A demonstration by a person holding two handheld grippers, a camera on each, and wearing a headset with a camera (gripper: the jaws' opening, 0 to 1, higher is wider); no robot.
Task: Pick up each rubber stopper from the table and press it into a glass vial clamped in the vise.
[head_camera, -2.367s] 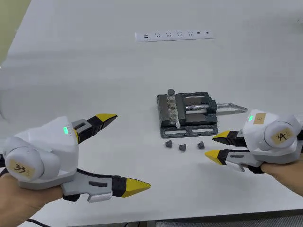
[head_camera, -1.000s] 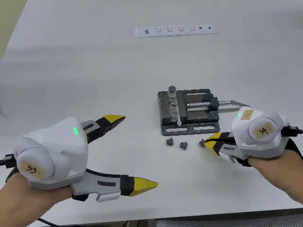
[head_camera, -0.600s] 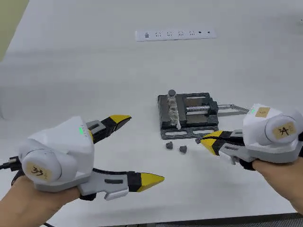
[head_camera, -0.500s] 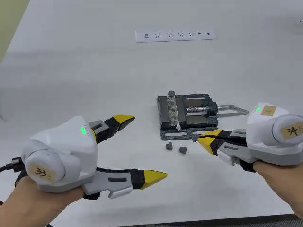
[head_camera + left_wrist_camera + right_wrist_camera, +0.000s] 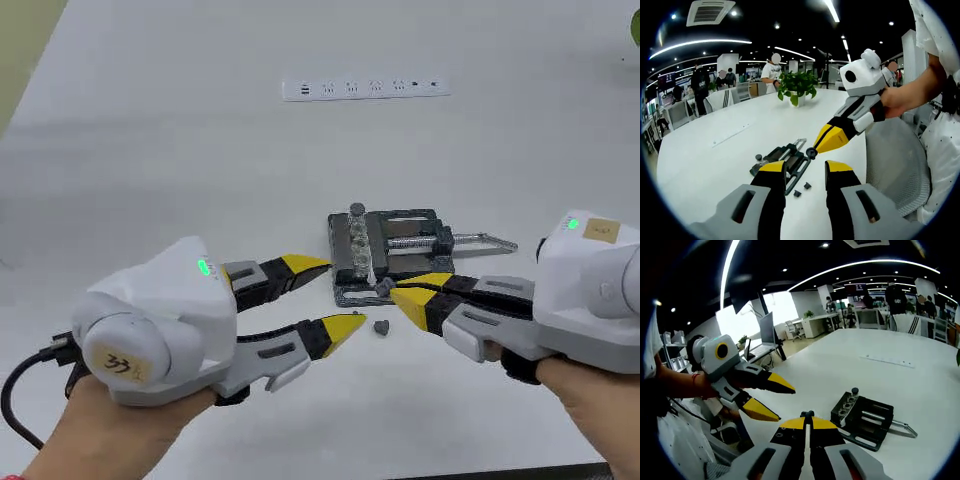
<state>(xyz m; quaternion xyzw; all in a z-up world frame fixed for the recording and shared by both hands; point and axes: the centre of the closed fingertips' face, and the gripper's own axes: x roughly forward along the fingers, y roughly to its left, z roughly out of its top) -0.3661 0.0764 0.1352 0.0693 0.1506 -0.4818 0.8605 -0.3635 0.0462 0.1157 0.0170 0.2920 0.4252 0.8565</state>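
White table (image 5: pixel 180 150) | blocky black vise (image 5: pixel 412 228) | right gripper (image 5: pixel 397 289) pinches round stopper (image 5: pixel 384 287)

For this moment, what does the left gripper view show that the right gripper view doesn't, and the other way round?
Left gripper view: the right gripper from the side, shut on a stopper, and two loose stoppers on the table beside the vise. Right gripper view: the left gripper, jaws apart, and the vials' mouths from above. Both: the vise, the stoppered vial at the row's end, and the pinched stopper.
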